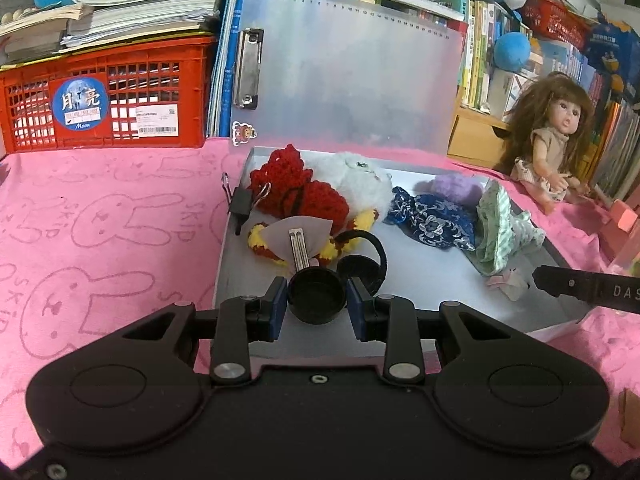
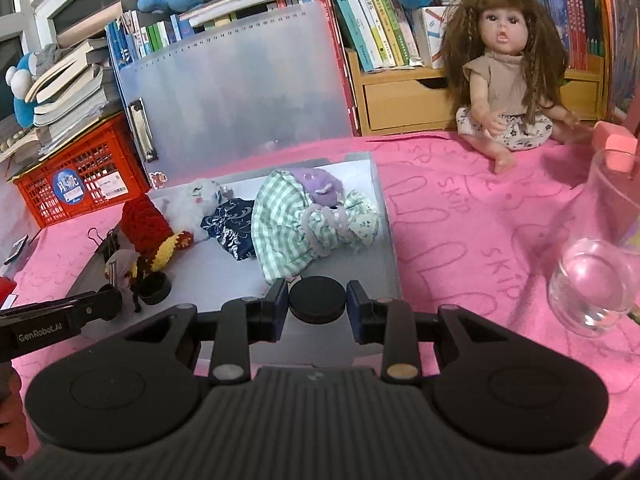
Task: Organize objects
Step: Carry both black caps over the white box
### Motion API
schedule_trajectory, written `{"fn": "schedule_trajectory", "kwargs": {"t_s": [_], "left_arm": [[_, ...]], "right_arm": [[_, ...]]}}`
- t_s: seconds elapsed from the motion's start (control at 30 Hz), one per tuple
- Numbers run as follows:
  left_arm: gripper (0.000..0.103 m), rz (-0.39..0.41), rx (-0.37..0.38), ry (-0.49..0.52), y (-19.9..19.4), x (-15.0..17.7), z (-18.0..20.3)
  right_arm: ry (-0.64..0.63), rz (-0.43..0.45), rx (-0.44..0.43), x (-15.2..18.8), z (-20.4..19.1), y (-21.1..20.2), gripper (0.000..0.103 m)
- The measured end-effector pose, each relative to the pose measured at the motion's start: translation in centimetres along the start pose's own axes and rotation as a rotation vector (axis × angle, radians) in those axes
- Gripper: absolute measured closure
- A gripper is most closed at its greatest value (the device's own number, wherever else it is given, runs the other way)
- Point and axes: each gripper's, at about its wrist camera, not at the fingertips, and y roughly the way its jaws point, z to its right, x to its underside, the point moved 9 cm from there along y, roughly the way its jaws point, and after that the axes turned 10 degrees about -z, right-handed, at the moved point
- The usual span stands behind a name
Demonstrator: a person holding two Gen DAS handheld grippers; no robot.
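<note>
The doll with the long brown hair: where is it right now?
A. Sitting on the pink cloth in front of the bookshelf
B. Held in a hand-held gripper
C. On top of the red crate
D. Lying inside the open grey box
A. The doll sits upright on the pink cloth, outside the grey box, with the books right behind it; neither hand-held gripper touches it.

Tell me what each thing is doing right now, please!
Left gripper: shut on a small black cup.
Right gripper: shut on a black round lid.
Grey box: lid up, toys inside.
Doll: sitting upright.
Glass: upright, looks empty.
</note>
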Motion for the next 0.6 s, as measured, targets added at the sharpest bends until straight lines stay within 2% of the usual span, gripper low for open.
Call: {"fn": "schedule_trajectory", "kwargs": {"t_s": [0.6], "left_arm": [[0.072, 0.014, -0.04, 0.028, 2.1, -1.6, 0.4]], "right_arm": [[-0.037, -0.041, 0.017, -1.3, -1.5, 2.8, 0.067]]}}
